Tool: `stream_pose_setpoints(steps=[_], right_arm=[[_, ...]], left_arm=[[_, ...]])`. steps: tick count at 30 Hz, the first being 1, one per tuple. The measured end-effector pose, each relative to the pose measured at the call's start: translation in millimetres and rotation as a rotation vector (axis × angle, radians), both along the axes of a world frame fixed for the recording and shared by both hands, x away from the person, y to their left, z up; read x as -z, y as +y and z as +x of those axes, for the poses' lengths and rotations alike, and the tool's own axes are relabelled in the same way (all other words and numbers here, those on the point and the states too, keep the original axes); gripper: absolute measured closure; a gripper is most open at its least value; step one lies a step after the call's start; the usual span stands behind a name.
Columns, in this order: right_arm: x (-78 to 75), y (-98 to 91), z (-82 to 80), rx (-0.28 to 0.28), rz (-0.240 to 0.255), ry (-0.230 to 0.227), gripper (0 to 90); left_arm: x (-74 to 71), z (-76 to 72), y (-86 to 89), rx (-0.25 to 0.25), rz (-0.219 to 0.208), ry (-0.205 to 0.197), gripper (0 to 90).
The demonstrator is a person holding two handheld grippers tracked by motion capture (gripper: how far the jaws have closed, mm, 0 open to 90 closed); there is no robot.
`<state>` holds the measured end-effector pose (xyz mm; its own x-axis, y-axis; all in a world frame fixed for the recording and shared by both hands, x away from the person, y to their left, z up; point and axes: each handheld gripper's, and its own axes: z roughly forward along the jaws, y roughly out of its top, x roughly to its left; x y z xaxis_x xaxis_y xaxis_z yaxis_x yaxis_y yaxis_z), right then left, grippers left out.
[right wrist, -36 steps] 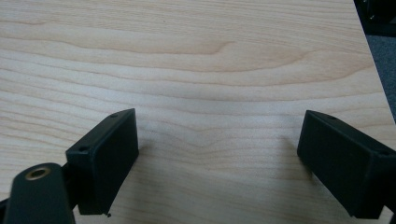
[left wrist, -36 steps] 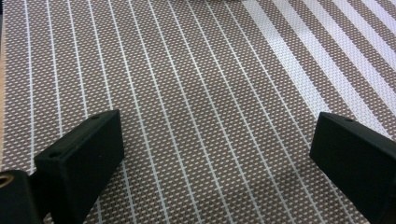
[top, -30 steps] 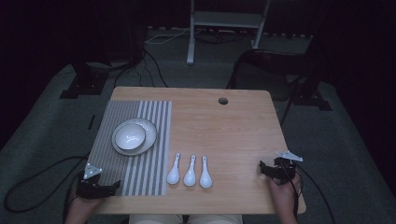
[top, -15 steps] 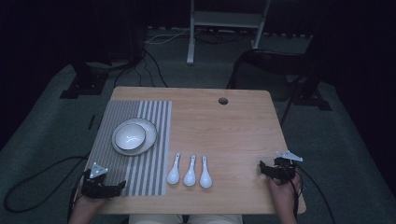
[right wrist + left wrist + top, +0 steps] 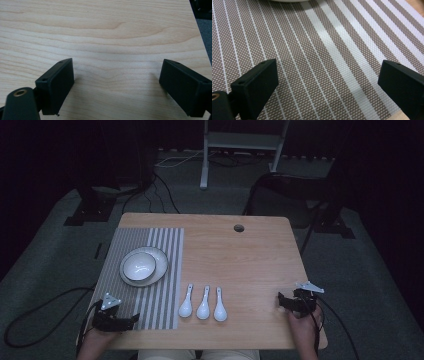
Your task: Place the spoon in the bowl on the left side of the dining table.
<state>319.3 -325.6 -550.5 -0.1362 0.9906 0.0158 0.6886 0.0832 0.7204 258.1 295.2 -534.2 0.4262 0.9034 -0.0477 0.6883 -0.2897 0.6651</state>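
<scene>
**Both grippers spread and empty at the near edge of the worktop**

Wooden worktop (image 5: 240,255) on a dark carpeted floor, with a small round grommet hole (image 5: 239,228) near its far edge. Striped placemat (image 5: 165,285) over the left part, running from the far edge to the near one. On the placemat, toward its far half, a white plate (image 5: 159,265) carrying a white bowl (image 5: 139,266); nothing visible inside the bowl. Just right of the placemat, near the front, three white spoons (image 5: 203,303) side by side on bare wood, close together, long axes running front to back, bowls toward the person and handles pointing away, the left handle leaning a little toward the right.

Left gripper (image 5: 131,320) low over the near left corner of the placemat, aimed rightward across the stripes, jaws wide apart with nothing between them; in the left gripper view only woven stripes between the jaws and a sliver of the plate rim at the top. Spoons to its right, apart from it, beyond the placemat edge.

Right gripper (image 5: 281,301) at the near right of the worktop, aimed left toward the spoons, jaws likewise spread and empty over bare wood; spoons well apart from it, to its left
</scene>
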Motion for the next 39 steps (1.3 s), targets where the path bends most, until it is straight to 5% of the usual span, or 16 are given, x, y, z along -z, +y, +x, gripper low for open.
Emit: stream_pose_setpoints(steps=[22,39], right_arm=[[0.0,0.0,0.0,0.0,0.0,0.0,11.9],[0.0,0.0,0.0,0.0,0.001,0.0,11.8]], left_arm=[[-4.0,4.0,-25.4,0.063,0.0,0.009,5.2],[-11.1,15.5,-63.8,0.149,0.001,0.001,5.2]])
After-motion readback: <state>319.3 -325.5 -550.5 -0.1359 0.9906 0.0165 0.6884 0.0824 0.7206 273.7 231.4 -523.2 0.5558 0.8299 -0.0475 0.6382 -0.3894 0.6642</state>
